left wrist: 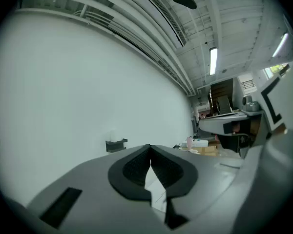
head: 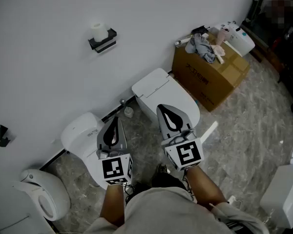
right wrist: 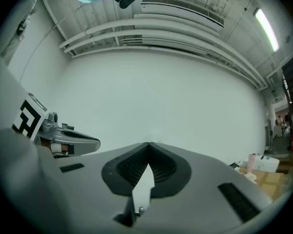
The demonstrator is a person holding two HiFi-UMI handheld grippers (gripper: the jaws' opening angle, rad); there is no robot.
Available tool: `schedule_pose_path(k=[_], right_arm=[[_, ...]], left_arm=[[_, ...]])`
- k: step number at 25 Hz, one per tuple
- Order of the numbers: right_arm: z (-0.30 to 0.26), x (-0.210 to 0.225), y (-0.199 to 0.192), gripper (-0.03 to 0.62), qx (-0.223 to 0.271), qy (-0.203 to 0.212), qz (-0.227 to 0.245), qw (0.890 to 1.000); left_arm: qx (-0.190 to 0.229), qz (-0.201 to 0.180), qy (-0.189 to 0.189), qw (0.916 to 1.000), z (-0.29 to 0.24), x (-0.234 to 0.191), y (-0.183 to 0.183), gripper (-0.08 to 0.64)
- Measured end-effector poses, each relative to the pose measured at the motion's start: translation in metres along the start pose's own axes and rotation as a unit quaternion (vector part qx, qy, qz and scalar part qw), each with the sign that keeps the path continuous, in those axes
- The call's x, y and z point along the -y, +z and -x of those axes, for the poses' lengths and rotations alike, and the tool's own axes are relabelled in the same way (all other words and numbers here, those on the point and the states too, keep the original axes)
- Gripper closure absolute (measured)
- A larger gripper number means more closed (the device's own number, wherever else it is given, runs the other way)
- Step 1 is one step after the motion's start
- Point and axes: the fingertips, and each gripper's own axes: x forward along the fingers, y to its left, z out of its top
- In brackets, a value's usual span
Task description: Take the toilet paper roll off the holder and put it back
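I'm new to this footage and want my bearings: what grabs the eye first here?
The white toilet paper roll stands out on its black holder, up on the bare wall. In the foreground, the left hand-held gripper and right hand-held gripper are shut and empty over a white toilet.

the left gripper (head: 115,119), lower centre-left in the head view, and the right gripper (head: 161,108) beside it are smooth grey shells that taper to a point. each has black ribbed pads (left wrist: 134,168) set in a black teardrop surround. behind each sits a white marker cube (head: 116,168) printed with black squares. a small silver screw (right wrist: 140,209) shows in the slot under the right gripper's pads. a light beige garment (head: 158,206) fills the bottom edge.
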Motion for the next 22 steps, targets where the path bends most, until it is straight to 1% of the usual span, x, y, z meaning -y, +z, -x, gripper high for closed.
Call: schedule_pose_path(k=[7,12,18,22], right_arm=[[-0.004,0.025,-0.011,0.588,0.017,0.027,-0.013,0.999],[-0.009,0.049,-0.024,0.588,0.013,0.036,-0.016,0.999],[-0.022,0.061,-0.031,0.586,0.013,0.046,-0.027,0.999],[-0.040,0.061,-0.039,0.586,0.008,0.051,-0.035,0.998]], left_arm=[[-0.006,0.003,0.001,1.0000,-0.029,0.021,-0.007,0.551],[-0.009,0.005,0.012,0.9999,-0.048,0.029,-0.011,0.551],[-0.017,0.000,0.020,0.9996,-0.061,0.028,-0.015,0.551],[-0.022,0.001,0.028,0.9994,-0.076,0.014,-0.019,0.551]])
